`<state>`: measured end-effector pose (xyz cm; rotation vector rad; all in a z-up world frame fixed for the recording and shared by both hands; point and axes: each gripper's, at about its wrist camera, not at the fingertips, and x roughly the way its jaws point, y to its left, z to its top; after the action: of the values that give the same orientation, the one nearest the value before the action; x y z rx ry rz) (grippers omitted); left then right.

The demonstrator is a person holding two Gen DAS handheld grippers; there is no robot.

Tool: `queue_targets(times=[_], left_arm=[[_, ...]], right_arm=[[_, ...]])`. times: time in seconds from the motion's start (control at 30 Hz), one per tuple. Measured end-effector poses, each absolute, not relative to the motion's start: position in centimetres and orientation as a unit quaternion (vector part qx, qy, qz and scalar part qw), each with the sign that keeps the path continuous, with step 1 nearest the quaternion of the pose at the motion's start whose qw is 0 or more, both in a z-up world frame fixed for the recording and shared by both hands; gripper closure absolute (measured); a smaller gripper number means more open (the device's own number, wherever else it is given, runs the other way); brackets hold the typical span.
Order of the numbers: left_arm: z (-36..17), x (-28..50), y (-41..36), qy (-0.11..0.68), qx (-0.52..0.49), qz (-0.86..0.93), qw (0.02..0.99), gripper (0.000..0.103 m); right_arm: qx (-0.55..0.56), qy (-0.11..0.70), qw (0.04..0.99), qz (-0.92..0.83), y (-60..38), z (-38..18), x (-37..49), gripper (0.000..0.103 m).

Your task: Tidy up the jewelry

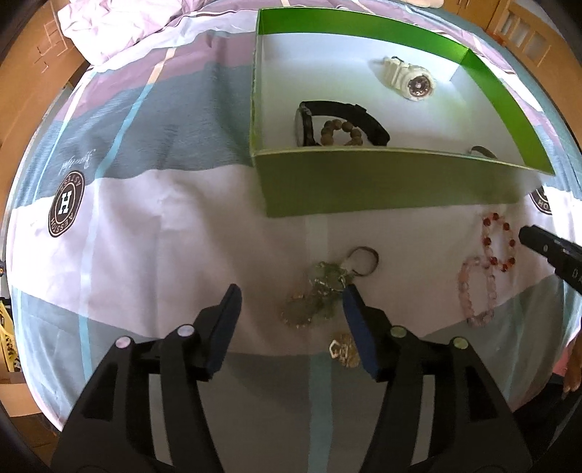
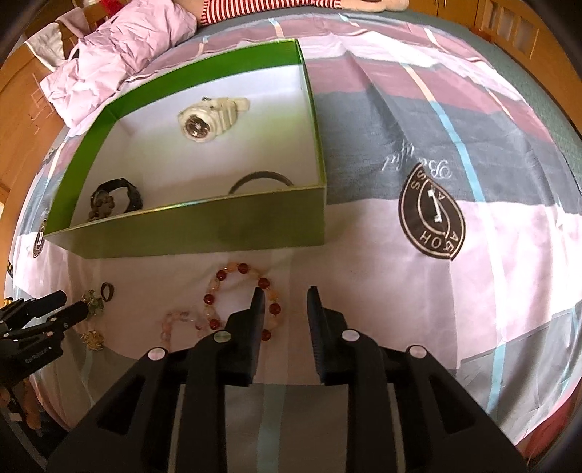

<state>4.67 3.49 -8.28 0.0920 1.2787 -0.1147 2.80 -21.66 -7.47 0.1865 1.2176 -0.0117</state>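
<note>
Green box (image 1: 363, 182) holds two watches; two bead bracelets lie outside.

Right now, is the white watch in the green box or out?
In. The white watch lies on the green box's white floor, inside its walls.

A bed with a striped pink, grey and white sheet (image 1: 152, 225) carries a green box (image 1: 382, 182) at upper centre, a green keychain (image 1: 327, 287) and two bead bracelets (image 1: 498, 243) below it, and a crumpled quilt (image 1: 120, 25) at upper left.
</note>
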Motion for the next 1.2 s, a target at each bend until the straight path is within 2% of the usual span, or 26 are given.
queue_targets(times=[0.23,0.4,0.43,0.5,0.57,0.6,0.63,0.67,0.73,1.2], left_arm=[[-9.6,5.4,3.1,0.607,0.056,-0.048,0.791,0.032],[-10.3,5.9,3.0,0.608,0.057,-0.045,0.79,0.031],[-10.3,5.9,3.1,0.608,0.057,-0.045,0.791,0.033],[-10.2,5.9,3.1,0.604,0.052,-0.044,0.794,0.045],[-10.0,5.8,3.3,0.601,0.047,-0.045,0.796,0.065],[-9.8,5.7,3.2,0.6,0.047,-0.044,0.797,0.069],[-9.7,5.6,3.3,0.599,0.046,-0.041,0.798,0.075],[-9.7,5.6,3.3,0.598,0.046,-0.039,0.799,0.077],[-9.6,5.5,3.3,0.597,0.046,-0.04,0.8,0.082],[-4.2,3.2,2.6,0.54,0.055,-0.063,0.837,0.084]], right_arm=[[0.039,0.579,0.814,-0.012,-20.0,-9.2,3.6,0.079],[0.012,0.576,0.817,-0.014,-19.3,-9.2,3.6,0.078],[0.011,0.576,0.817,-0.015,-19.1,-9.2,3.5,0.078],[0.012,0.575,0.818,-0.014,-19.0,-9.2,3.3,0.078],[0.014,0.574,0.818,-0.013,-19.1,-9.2,3.2,0.078],[0.013,0.574,0.818,-0.012,-19.0,-9.1,3.2,0.078],[0.01,0.574,0.819,-0.007,-18.9,-9.1,3.1,0.082],[0.009,0.573,0.819,-0.003,-18.9,-9.0,3.2,0.091],[0.0,0.57,0.822,0.001,-18.5,-8.8,3.0,0.095],[0.029,0.516,0.855,0.046,-17.4,-3.6,1.2,0.096]])
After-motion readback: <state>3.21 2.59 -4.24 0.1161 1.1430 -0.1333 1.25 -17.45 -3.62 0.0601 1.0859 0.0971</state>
